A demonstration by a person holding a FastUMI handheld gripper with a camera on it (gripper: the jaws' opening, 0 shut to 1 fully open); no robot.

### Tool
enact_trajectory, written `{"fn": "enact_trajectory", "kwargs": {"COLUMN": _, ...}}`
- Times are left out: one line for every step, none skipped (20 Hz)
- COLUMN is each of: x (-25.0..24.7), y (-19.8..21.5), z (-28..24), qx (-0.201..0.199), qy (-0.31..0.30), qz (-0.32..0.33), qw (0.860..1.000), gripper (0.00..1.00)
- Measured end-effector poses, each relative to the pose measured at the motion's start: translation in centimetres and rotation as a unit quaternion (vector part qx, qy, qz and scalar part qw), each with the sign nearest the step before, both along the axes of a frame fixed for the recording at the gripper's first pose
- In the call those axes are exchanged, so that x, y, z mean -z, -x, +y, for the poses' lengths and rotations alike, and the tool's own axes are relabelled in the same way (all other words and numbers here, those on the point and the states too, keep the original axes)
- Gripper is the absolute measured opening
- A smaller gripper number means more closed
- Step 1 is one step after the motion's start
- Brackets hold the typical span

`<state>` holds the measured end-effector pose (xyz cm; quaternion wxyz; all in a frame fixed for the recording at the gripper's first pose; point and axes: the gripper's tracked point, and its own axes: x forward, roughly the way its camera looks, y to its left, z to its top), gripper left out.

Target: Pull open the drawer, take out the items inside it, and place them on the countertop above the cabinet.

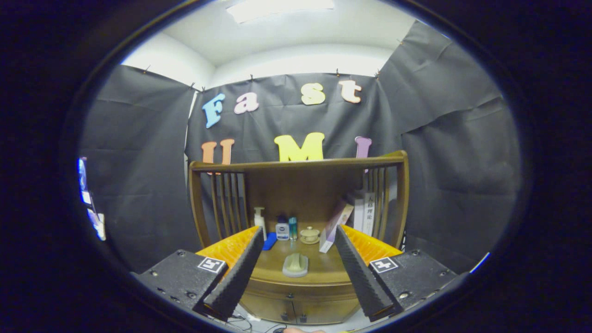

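Gripper (pixel 298 273) held well back from the cabinet (pixel 296 305), its 2 fingers spread wide apart with nothing between them but the view ahead. Beyond the fingers lies the countertop (pixel 319 270), bearing a pale flat item (pixel 295 265) near its front edge. Farther back stand a pump bottle (pixel 260 221), a small white bottle (pixel 282 229), a teal bottle (pixel 292 227), a lidded cup (pixel 309 235) and a blue flat piece (pixel 269 241); leaning books (pixel 344 217) sit toward the right. A slatted wooden rail (pixel 296 164) encloses the top on 3 sides. Below the countertop's edge the drawer (pixel 296 291) front appears flush with the cabinet, and 2 doors with small knobs (pixel 292 317) sit under it.

The scene fits 2 readings: a shut drawer with its contents inside, or a drawer emptied and pushed shut, the pale item being one thing lifted out. The frame cannot settle which. Any approach to the drawer would call for lowering the gripper to the level of its front, whose handle is too small to make out.
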<state>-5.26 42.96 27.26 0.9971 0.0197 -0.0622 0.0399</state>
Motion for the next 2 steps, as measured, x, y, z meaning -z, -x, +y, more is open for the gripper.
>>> {"fn": "enact_trajectory", "kwargs": {"x": -0.79, "y": 0.45, "z": -0.47, "qx": 0.003, "qy": 0.004, "qz": -0.009, "qw": 1.0, "gripper": 0.98}}
{"fn": "enact_trajectory", "kwargs": {"x": -1.53, "y": 0.93, "z": -0.76, "qx": 0.006, "qy": 0.012, "qz": -0.02, "qw": 1.0, "gripper": 0.98}}
